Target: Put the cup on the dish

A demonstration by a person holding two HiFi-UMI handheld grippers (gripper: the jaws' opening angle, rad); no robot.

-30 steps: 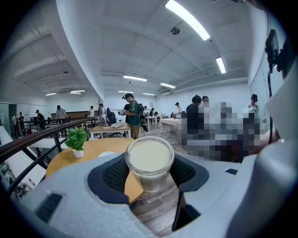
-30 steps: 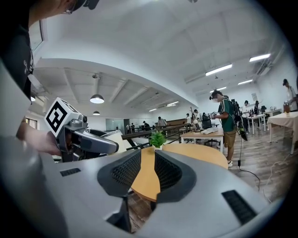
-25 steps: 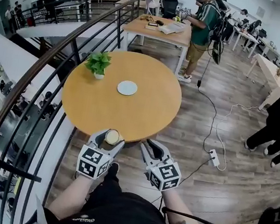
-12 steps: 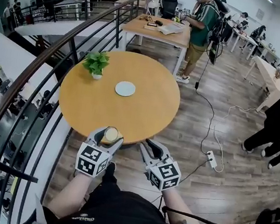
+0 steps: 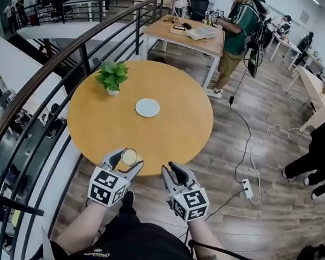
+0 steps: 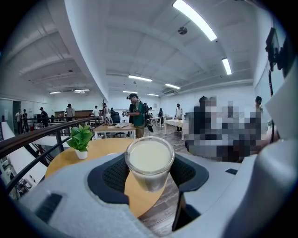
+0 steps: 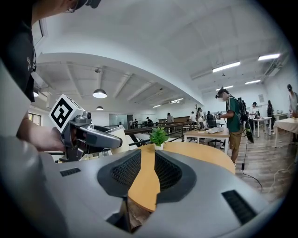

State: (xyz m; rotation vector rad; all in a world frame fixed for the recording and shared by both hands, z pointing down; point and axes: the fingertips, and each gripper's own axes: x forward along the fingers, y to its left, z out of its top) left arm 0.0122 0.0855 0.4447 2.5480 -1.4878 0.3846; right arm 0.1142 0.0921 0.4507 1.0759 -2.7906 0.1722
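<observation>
Head view: a round wooden table [image 5: 115, 122] fills the middle. Compared with a second ago, little has changed. The left gripper [image 5: 127, 153] still holds the cup [image 5: 130, 157] over the table's near edge, and the right gripper [image 5: 175, 170] stays just beside it. The white dish [image 5: 147, 107] sits a touch lower in the picture than before. It lies near the table's centre, well apart from the cup, with bare tabletop between them. A small potted plant [image 5: 112, 75] stands near the far left edge, beside the dish but not touching it. A curved dark railing [image 5: 48, 77] runs close along the table's left side. Open wooden floor [image 5: 233, 186] lies to the right.

Left gripper view: both pads [image 6: 114, 174] press the sides of the clear cup, which stands upright and is full of pale liquid. The table edge shows below it.

Right gripper view: the fingers [image 7: 170, 172] stand slightly apart with nothing between them. Tabletop shows through the narrow gap.
</observation>
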